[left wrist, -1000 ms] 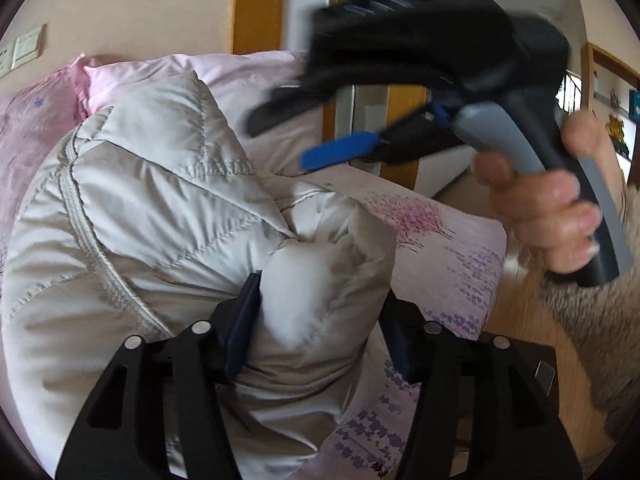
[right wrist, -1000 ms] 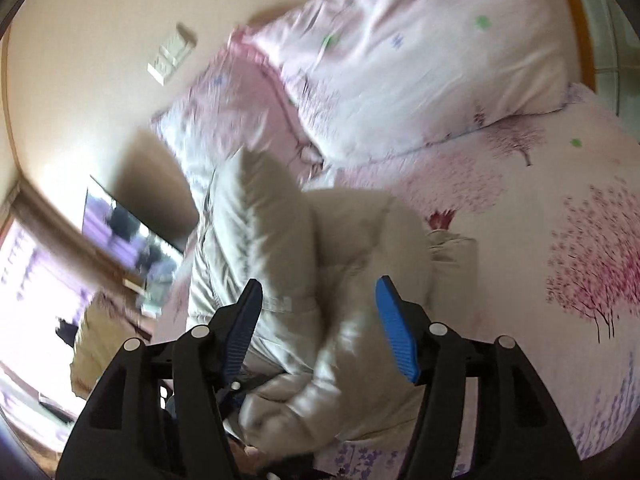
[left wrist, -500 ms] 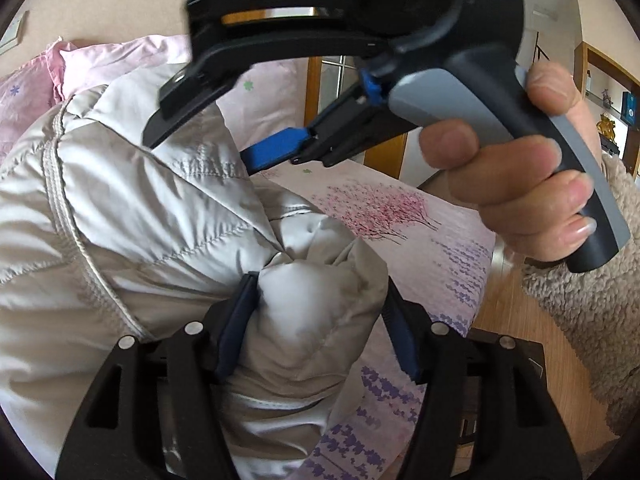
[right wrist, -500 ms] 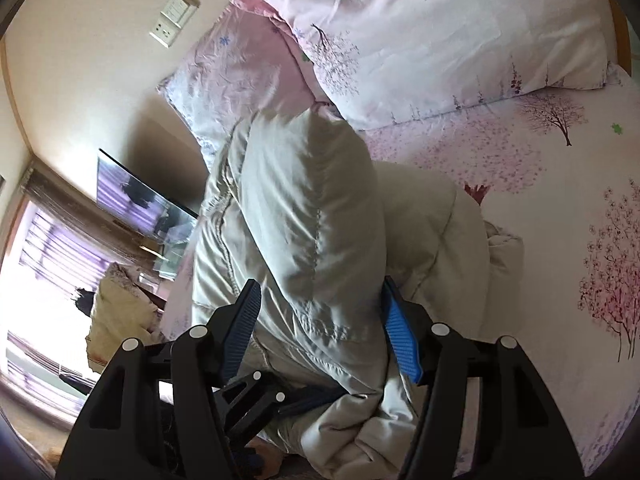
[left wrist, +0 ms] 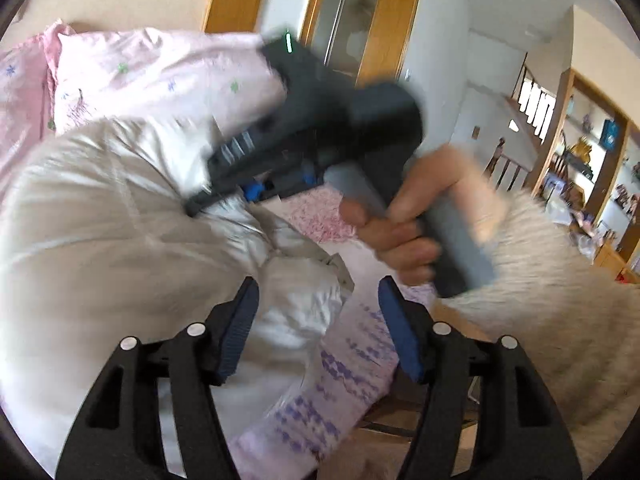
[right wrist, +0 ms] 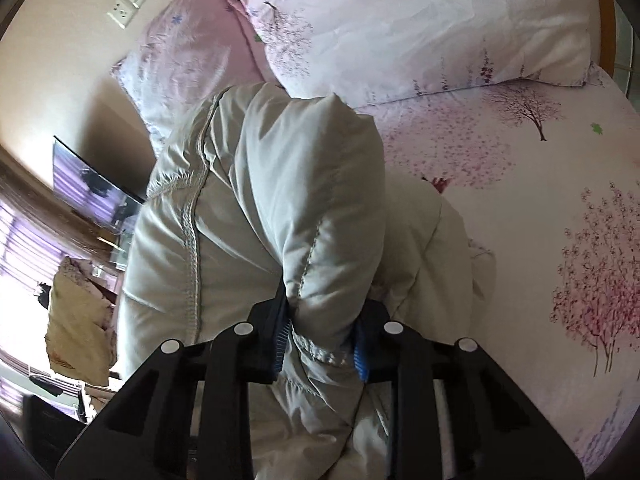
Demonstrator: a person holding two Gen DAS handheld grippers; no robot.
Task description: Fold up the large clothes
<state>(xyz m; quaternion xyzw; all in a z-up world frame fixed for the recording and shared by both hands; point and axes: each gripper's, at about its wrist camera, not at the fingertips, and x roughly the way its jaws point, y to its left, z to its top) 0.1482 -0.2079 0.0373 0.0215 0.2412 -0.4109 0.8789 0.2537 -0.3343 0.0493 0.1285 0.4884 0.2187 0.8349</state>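
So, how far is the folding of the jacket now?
Early stage. Done: the puffy jacket lies bunched on the bed, not yet flat or neat. In hand: the right hand-held gripper has just closed on a padded fold; the left hand-held gripper has just opened, no pad pressing the fabric. Left: bring the fold over and smooth it.

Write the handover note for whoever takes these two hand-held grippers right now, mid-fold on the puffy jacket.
Right hand-held gripper: jaws have just been closing and now pinch a thick fold of the pale quilted jacket.
Left hand-held gripper: jaws have just been opening; they stand apart, the jacket's edge lies between them unpressed.
Jacket lies bunched on the floral bedsheet, below the pillows.
Done: hold passed from left to right.
Left: probably carry the pinched fold over, flatten, finish folding; the jacket is still a rumpled heap.
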